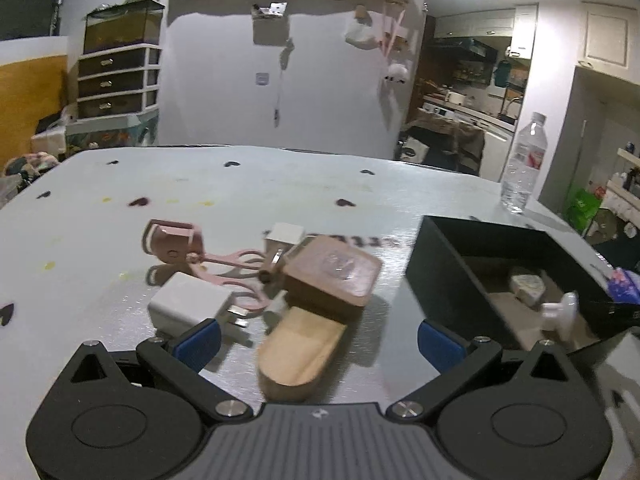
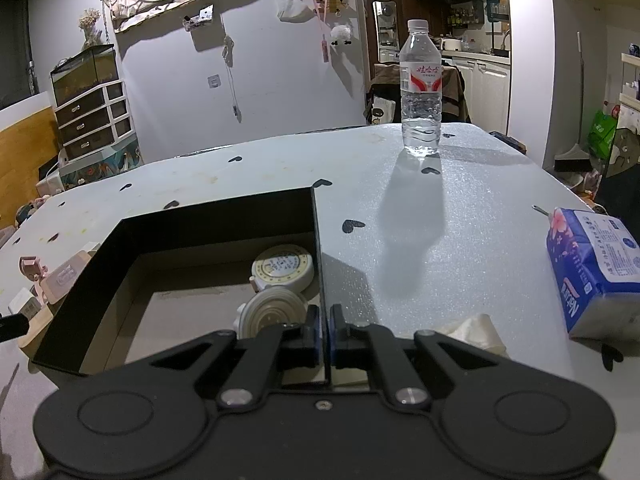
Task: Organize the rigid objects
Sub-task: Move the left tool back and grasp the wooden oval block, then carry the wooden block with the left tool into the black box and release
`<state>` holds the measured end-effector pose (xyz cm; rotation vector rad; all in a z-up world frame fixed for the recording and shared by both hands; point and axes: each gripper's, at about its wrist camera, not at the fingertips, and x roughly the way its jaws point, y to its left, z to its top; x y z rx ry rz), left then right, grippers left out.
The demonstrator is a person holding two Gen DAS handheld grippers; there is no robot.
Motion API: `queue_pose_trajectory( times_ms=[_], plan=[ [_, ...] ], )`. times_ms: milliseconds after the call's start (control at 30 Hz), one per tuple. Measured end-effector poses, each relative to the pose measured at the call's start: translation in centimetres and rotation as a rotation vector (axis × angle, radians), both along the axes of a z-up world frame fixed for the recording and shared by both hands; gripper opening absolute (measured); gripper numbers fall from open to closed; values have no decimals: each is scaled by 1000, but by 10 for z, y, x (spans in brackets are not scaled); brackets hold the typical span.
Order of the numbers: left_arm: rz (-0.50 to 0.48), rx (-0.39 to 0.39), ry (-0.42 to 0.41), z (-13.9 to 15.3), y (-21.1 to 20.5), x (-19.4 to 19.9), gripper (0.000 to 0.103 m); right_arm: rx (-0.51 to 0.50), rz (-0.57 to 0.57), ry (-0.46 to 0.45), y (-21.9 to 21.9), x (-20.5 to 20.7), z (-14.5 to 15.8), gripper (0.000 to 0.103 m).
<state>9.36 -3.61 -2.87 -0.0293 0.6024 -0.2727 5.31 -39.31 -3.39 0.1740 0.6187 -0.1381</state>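
The left gripper (image 1: 318, 342) hovers with fingers (image 1: 198, 342) spread wide over a wooden block (image 1: 298, 354) lying on the bench (image 1: 280, 184) between them. It looks light, stiff and smooth; its long flat sides seem the best hold. The right gripper (image 2: 324, 330) is clamped on the wall of the black box (image 2: 200, 220).

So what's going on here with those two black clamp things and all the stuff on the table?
A person is sorting small hard items into a black box with a handheld gripper in each hand. The right gripper is shut on the box's right wall, apparently steadying it. The left gripper is open just above a wooden piece in the loose pile, beside a white charger and a pink eyelash curler. Two round white items already sit in the box.
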Motion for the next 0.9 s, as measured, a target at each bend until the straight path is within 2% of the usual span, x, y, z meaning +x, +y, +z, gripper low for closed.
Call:
queue_pose_trajectory(
  times_ms=[100, 333, 367, 533, 900],
  plan=[
    [-8, 4, 3, -6, 1, 6, 99, -1, 0, 1, 0, 0, 0, 6],
    [-21, 58, 40, -26, -2, 26, 59, -4, 0, 1, 2, 0, 0, 6],
    [-33, 63, 54, -30, -2, 27, 58, -4, 0, 1, 1, 0, 0, 6],
    [-107, 125, 10, -33, -3, 9, 42, -5, -1, 1, 1, 0, 0, 6],
    [-284, 126, 21, -32, 21, -41, 40, -11, 1, 4, 2, -1, 0, 6]
  ],
)
